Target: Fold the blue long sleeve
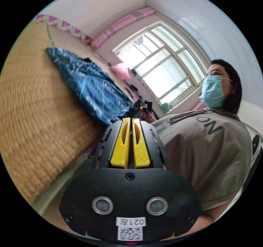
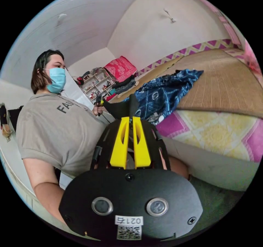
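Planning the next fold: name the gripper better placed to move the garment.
Probably either. The left gripper and right gripper each appear shut on an edge of the blue long sleeve, at matching range.

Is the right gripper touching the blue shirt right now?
Touching. In the right gripper view, the right gripper has its yellow jaws closed on a dark fold of the blue shirt, which rises from between their tips.

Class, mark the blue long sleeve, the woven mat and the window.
blue long sleeve (image 2: 164, 93), right gripper view, middle of the patterned cloth.
woven mat (image 1: 35, 115), left gripper view, bare weave beside the garment.
window (image 1: 161, 71), left gripper view, centre panes.
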The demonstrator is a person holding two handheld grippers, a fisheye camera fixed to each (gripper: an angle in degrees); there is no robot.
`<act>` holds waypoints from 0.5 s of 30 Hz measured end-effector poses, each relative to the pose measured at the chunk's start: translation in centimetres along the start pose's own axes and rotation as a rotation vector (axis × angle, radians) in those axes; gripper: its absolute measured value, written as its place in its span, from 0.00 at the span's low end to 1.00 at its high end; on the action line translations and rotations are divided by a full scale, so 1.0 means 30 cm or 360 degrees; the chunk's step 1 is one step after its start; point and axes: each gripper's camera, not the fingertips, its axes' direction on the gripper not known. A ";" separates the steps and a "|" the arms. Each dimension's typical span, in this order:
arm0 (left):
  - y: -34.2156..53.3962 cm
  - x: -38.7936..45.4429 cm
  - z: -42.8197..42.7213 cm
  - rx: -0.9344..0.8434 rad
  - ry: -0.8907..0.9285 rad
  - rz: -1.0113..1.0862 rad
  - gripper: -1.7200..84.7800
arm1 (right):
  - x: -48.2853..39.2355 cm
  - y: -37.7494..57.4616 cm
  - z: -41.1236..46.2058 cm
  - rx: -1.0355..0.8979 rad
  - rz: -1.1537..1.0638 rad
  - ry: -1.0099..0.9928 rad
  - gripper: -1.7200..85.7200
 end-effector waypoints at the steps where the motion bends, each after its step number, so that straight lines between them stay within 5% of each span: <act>1: 0.031 -0.022 0.012 -0.0020 -0.0001 -0.0046 0.01 | 0.008 0.030 0.012 -0.0015 0.0046 0.0006 0.03; 8: 0.175 -0.090 -0.027 -0.0127 -0.0037 -0.0280 0.01 | 0.006 0.155 0.027 0.0053 0.0295 -0.0056 0.04; 15: -0.116 0.220 -0.181 -0.0062 -0.0432 0.0176 0.01 | -0.171 -0.040 -0.156 0.0208 0.0102 0.0177 0.07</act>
